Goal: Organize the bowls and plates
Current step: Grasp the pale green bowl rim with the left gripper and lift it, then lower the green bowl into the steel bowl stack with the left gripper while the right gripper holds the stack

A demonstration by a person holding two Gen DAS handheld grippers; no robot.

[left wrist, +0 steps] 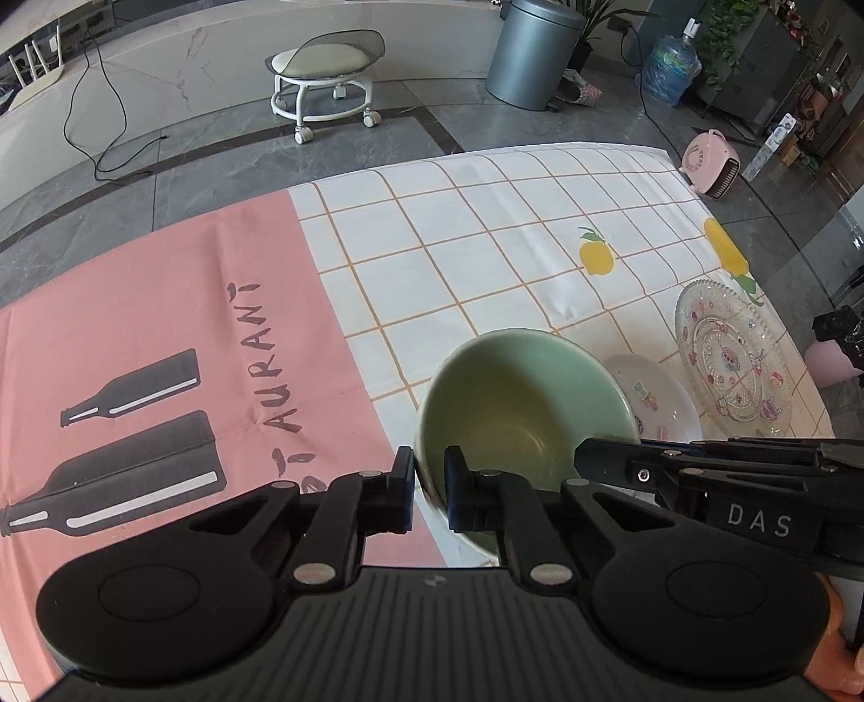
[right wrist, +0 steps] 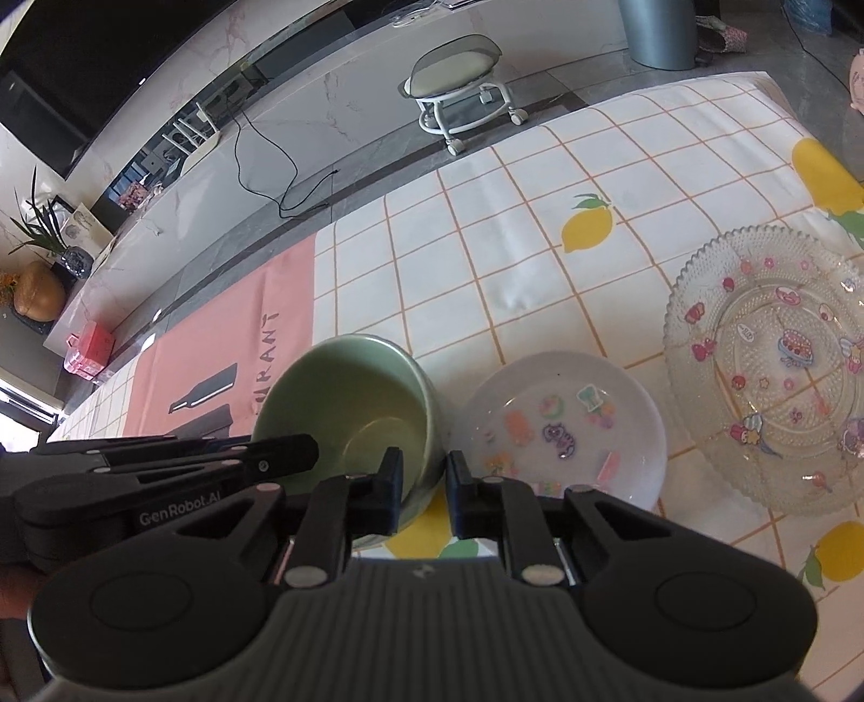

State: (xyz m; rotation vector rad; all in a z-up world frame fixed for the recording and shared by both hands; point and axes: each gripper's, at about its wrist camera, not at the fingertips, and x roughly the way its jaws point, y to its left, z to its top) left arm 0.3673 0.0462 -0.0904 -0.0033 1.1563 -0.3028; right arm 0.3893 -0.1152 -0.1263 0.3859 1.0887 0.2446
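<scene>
Grey tile floor (left wrist: 227,156) w/ white rolling stool (left wrist: 324,81), grey bin (left wrist: 534,48), daylight.

The right gripper (right wrist: 424,475) is clamped on the near right wall of a green bowl (right wrist: 351,416), one finger inside, one outside. The left gripper (right wrist: 291,451) is seen reaching into the bowl from the left. Just right, a white stickered plate (right wrist: 567,426) and a patterned glass plate (right wrist: 767,367) rest on the table (right wrist: 486,259), toward its right edge.

Green bowl (left wrist: 518,399): glazed, deep, empty, upright but slightly tilted, its wall pinched on opposite sides. White plate (right wrist: 561,426): shallow, sticker-decorated, flat, just beside the bowl. Clear glass plate (right wrist: 767,372): beaded rim, cartoon stickers, flat, farther right, near the white plate.
</scene>
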